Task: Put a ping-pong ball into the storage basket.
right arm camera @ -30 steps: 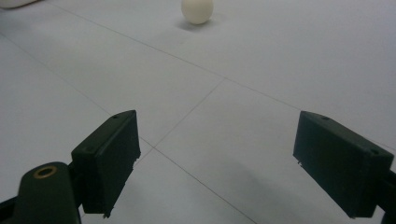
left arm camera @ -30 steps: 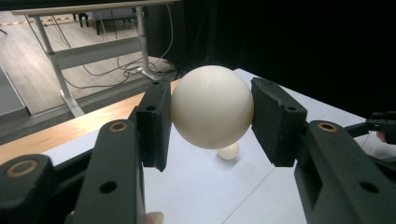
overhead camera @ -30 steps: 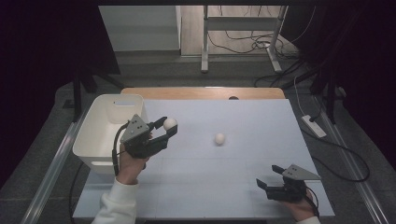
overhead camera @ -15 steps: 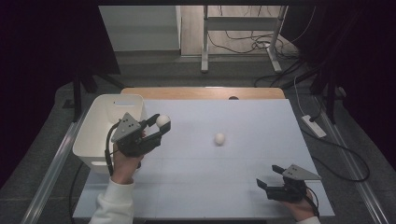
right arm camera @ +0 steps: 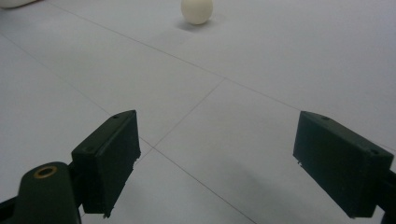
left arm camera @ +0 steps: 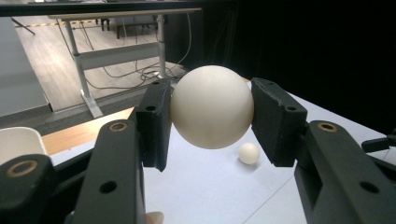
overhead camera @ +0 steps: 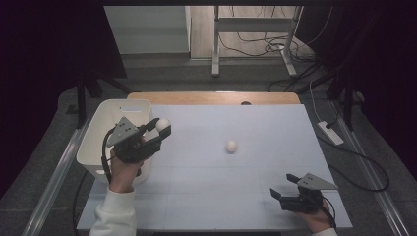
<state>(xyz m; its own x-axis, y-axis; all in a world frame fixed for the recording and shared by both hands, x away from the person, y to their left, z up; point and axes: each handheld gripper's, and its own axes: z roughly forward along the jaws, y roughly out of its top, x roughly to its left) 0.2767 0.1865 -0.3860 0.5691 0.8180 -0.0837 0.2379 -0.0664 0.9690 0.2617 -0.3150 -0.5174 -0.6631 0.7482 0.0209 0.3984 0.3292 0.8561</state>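
Note:
My left gripper (overhead camera: 161, 126) is shut on a white ball (overhead camera: 162, 124), held in the air at the right rim of the white bin (overhead camera: 98, 132). The left gripper view has that ball (left arm camera: 211, 106) pressed between both black pads (left arm camera: 156, 122). A second white ball (overhead camera: 231, 146) lies on the pale table near its middle; it also shows small behind the held one (left arm camera: 249, 153) and far ahead in the right gripper view (right arm camera: 196, 10). My right gripper (overhead camera: 279, 186) rests low at the table's front right, open, with nothing between its fingers (right arm camera: 215, 163).
The white bin stands at the table's left edge, partly over it. A wooden strip (overhead camera: 216, 97) runs along the table's far edge. Beyond it are a metal desk frame (overhead camera: 253, 34) and floor cables (overhead camera: 344, 147). A white power strip (overhead camera: 330, 132) lies right of the table.
My left gripper has carried the held ball leftward toward the bin and slightly up. The right gripper and the loose ball have stayed where they were.

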